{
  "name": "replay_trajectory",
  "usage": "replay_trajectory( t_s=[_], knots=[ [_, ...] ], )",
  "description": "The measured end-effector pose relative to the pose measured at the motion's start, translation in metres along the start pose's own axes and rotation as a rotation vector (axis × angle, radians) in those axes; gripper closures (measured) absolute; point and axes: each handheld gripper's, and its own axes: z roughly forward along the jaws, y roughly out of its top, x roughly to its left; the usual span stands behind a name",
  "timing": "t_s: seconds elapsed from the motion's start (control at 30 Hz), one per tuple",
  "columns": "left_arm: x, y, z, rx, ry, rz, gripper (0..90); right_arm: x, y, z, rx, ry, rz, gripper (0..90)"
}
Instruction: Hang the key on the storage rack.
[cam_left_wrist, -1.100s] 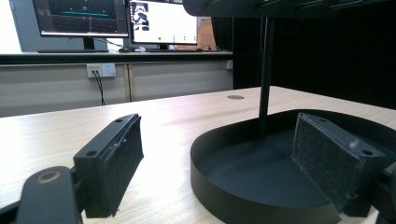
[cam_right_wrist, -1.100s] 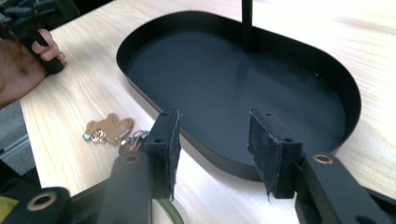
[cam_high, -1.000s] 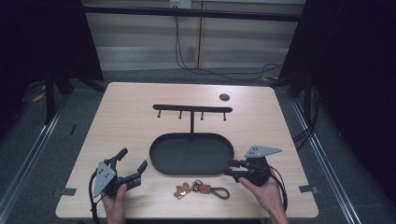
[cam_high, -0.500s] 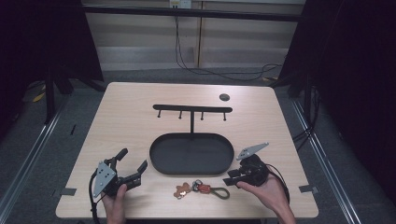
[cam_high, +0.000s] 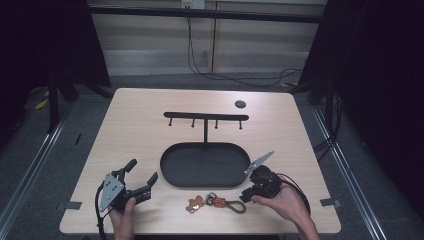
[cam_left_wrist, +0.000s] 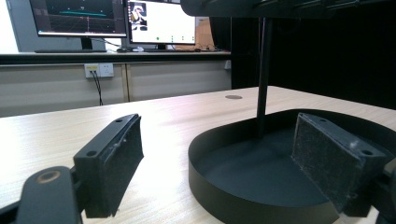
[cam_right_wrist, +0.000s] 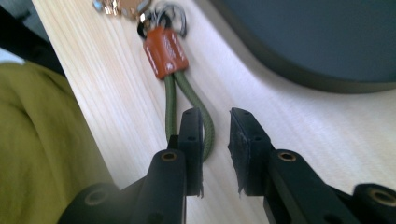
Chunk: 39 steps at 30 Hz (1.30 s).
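A keychain (cam_high: 216, 202) lies near the table's front edge: a green cord loop (cam_right_wrist: 171, 99), an orange-brown leather tab (cam_right_wrist: 164, 51) and metal rings with a copper-coloured charm (cam_high: 195, 203). My right gripper (cam_high: 246, 194) is tipped down at the loop's right end. In the right gripper view the right gripper (cam_right_wrist: 215, 116) is open by a narrow gap, its left jaw over the loop's end and nothing clamped. My left gripper (cam_high: 142, 171) rests open on the table left of the tray, and the left gripper (cam_left_wrist: 217, 135) faces the tray with nothing between its pads.
A black oval tray (cam_high: 170, 172) sits mid-table with a post carrying a hook rack (cam_high: 206, 116). A small dark disc (cam_high: 240, 104) lies at the back right. The tray's rim (cam_right_wrist: 299, 77) runs close beside the keychain. Olive-green cloth (cam_right_wrist: 42, 140) hangs past the table's edge.
My right gripper has swung forward and down from beside the tray to the keychain's green loop, tilting steeply. The left gripper has stayed put.
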Motion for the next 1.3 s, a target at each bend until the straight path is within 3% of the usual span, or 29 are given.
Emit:
replay_trajectory(
  t_s=[0.33,0.63,0.83,1.07,1.2,1.3],
  knots=[
    [0.0,0.0,0.0,0.001,0.0,0.0,16.0,0.003,0.001,0.014,0.064,-0.01,-0.039,74.8],
    [0.0,0.0,0.0,0.0,0.003,0.002,16.0,0.0,-0.001,0.016,0.04,-0.026,-0.043,80.2],
    [0.0,0.0,0.0,0.0,0.0,0.0,16.0,0.003,0.0,0.02,0.068,-0.029,-0.06,80.3],
    [0.0,0.0,0.0,0.002,0.0,0.001,16.0,0.008,0.003,0.023,0.109,-0.089,-0.085,82.3],
    [0.0,0.0,0.0,0.0,-0.001,0.001,16.0,0.009,0.004,0.024,0.109,-0.096,-0.097,82.6],
    [0.0,0.0,0.0,0.0,-0.001,0.0,16.0,0.009,0.005,0.024,0.118,-0.103,-0.073,83.7]
  ],
)
